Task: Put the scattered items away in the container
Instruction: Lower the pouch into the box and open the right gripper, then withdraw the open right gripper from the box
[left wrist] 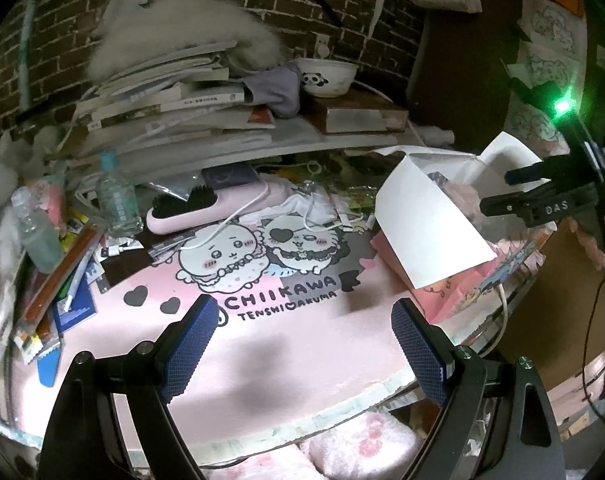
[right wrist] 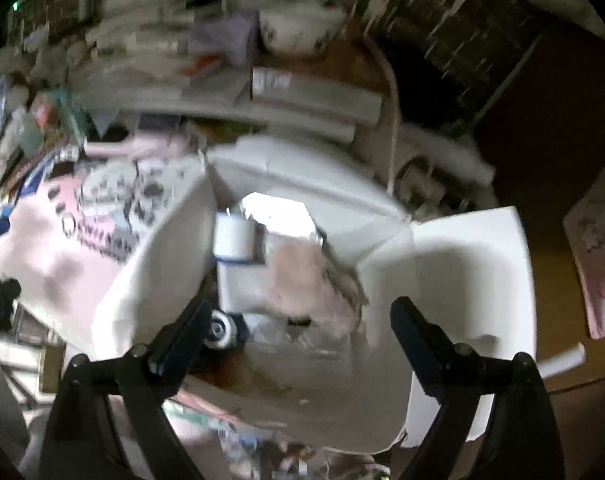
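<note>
A: Start at the left of the left wrist view. What's there?

B: A heap of pens and packets [left wrist: 58, 292] at the desk's left edge, with a clear plastic bottle [left wrist: 116, 196] standing just behind them. Next along, a pink hairbrush [left wrist: 214, 206] with black bristles lies on the pink Chiikawa desk mat [left wrist: 286, 340], a white cable [left wrist: 242, 216] trailing over it. Behind, a shelf carries stacked books [left wrist: 174, 108] and a panda bowl [left wrist: 328, 76].

A: And the left gripper?

B: The left gripper [left wrist: 302, 354] hangs above the bare pink part of the mat, jaws spread wide, nothing between them.

A: Where's the container?

B: At the right end of the desk: a white cardboard box [left wrist: 430, 224], flaps standing open. The right gripper's black body shows just beyond it.

A: Now the blurred right wrist view.

B: The mat [right wrist: 62, 264] is at the left. The box [right wrist: 462, 264] fills the middle, holding a small white cylinder [right wrist: 234, 236], something pink and soft [right wrist: 306, 280], and more I cannot make out. The right gripper [right wrist: 298, 340] sits over the box's opening, jaws apart and empty.
</note>
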